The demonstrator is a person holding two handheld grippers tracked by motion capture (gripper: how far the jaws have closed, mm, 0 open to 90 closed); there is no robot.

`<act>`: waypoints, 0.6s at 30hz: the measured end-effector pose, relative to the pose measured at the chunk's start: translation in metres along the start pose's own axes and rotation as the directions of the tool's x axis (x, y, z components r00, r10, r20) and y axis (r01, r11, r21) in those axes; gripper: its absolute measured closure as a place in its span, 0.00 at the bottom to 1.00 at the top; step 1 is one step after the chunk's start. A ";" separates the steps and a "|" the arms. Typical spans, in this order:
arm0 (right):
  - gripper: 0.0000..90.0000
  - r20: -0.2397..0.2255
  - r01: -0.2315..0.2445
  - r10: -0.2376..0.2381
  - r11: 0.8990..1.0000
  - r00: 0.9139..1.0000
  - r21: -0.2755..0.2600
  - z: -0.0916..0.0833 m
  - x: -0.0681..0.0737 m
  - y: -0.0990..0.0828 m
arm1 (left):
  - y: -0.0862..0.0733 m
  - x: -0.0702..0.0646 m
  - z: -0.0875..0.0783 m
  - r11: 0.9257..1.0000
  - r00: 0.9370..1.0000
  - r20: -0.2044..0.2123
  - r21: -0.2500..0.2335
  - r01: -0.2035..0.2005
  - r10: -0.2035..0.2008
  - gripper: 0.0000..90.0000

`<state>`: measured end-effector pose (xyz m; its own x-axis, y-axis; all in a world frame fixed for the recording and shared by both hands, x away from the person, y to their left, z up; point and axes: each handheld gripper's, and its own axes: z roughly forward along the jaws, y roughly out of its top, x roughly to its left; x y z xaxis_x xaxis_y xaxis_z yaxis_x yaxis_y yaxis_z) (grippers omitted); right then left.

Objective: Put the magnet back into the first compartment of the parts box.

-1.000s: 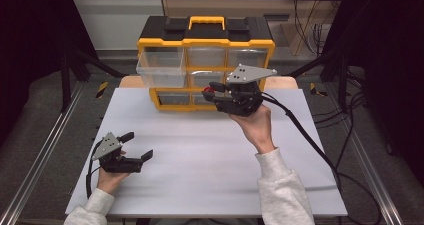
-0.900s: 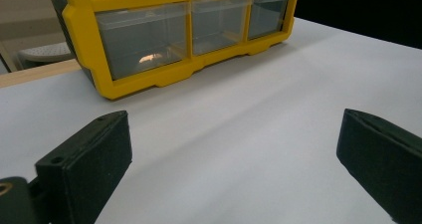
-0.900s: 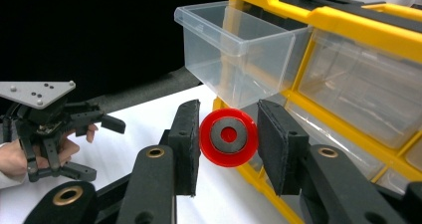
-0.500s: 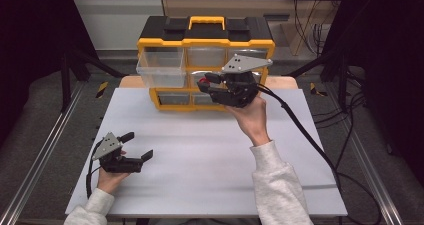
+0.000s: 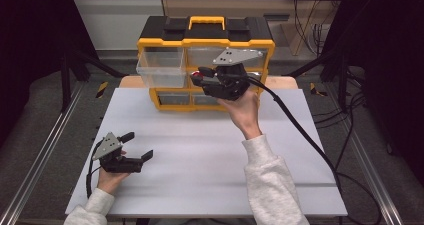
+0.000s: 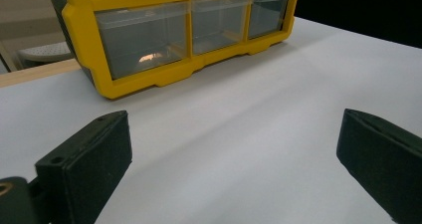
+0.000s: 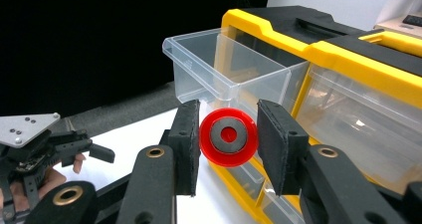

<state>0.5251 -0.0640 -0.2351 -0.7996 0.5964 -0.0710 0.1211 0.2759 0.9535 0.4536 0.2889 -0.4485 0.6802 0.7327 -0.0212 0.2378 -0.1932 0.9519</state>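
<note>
Red disc (image 7: 228, 137): flat round piece with a grey ring and red centre, pinched between the jaws of the right gripper (image 7: 227, 145); held in the air just in front of the pulled-out drawer.
Right gripper, high view (image 5: 200, 78): raised at the cabinet front, jaws pointing left toward the drawer; judged to be carrying the disc over for a drop.
Clear drawer (image 5: 161, 67): upper left slot of the yellow and black drawer cabinet (image 5: 255, 42), drawn out well past the frame, presumably so the disc could go in from above; looked empty.
Left gripper (image 5: 137, 146): resting low on the white table (image 5: 200, 170) near its left front, jaws spread wide with nothing between them (image 6: 226, 149); well apart from the cabinet, likely parked.
Change from half a second earlier: right gripper had shifted slightly left, closer to the open drawer; left gripper and drawer unchanged.
Remaining: disc not yet over the drawer opening, as far as could be judged.
</note>
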 end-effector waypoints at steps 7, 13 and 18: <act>0.69 0.002 -0.005 0.005 1.000 1.000 -0.018 0.007 -0.002 0.006 | 0.000 -0.001 0.000 1.000 1.000 -0.001 -0.002 -0.001 0.001 0.01; 0.69 0.005 -0.017 0.017 1.000 1.000 -0.025 0.012 -0.005 0.010 | 0.000 0.000 0.000 1.000 1.000 0.000 -0.002 0.000 0.000 0.01; 0.69 0.007 -0.018 0.019 0.999 1.000 -0.034 0.016 -0.007 0.015 | 0.000 0.000 -0.001 1.000 1.000 -0.001 -0.003 0.001 -0.001 0.01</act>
<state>0.5420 -0.0523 -0.2246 -0.7928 0.6070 -0.0554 0.1154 0.2388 0.9642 0.4534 0.2894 -0.4481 0.6791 0.7337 -0.0223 0.2368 -0.1903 0.9527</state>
